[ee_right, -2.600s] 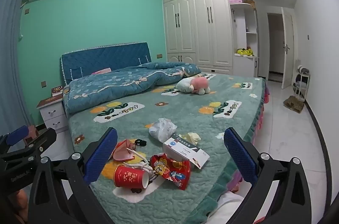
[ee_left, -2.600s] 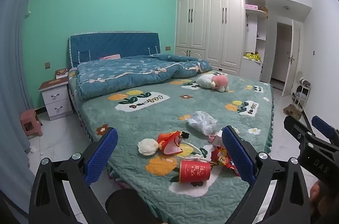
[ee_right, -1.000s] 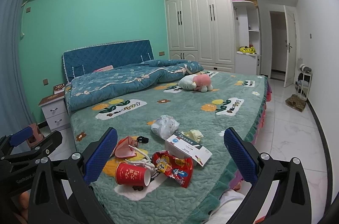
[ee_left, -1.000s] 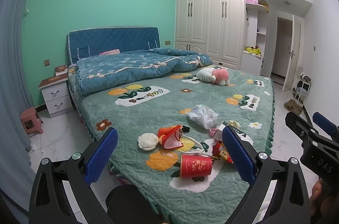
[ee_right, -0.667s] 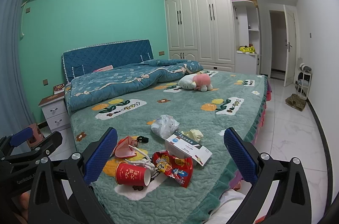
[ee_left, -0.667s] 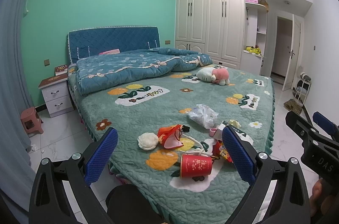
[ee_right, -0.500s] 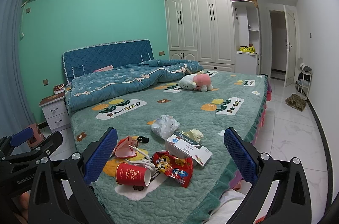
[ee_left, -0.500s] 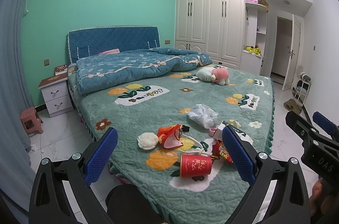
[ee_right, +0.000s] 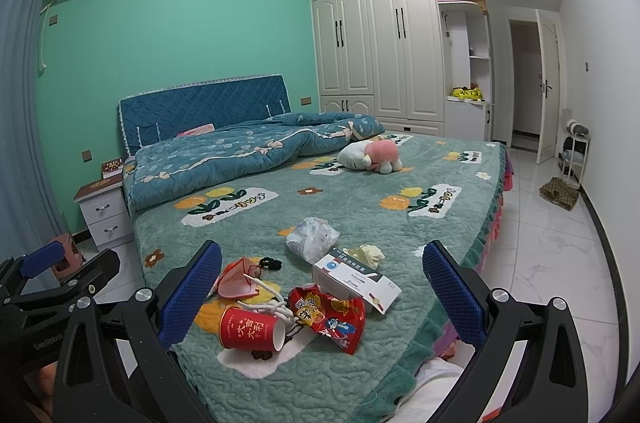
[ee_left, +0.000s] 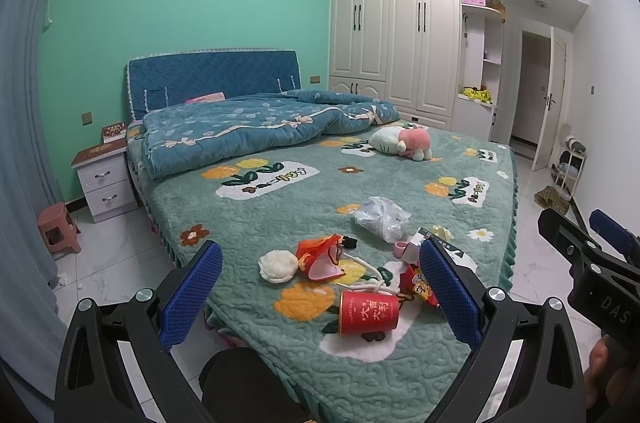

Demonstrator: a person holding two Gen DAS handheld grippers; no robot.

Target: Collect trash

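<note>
The red paper cup is found on its side near the foot corner of the bed, its long axis running roughly across both views, with the open mouth turned to the right in the right wrist view. It lies low and slightly left of centre between the fingers of the right claw, and low and slightly right of centre before the left claw. Just beside its mouth the red snack wrapper is spread, touching white sticks, and beyond that a white carton is seen, with a crumpled clear bag and a yellowish wad farther up the bed. To the left a red folded wrapper and a white crumpled ball are seen.

Both claws are held wide open above the corner, nothing being gripped by either. The cup is judged about equally near to both; the ball falls to the left claw and the carton to the right. For the cup, a grip across its round body is called for, so the fingers would be closed across the axis, not along it. No bin can be identified with certainty
</note>
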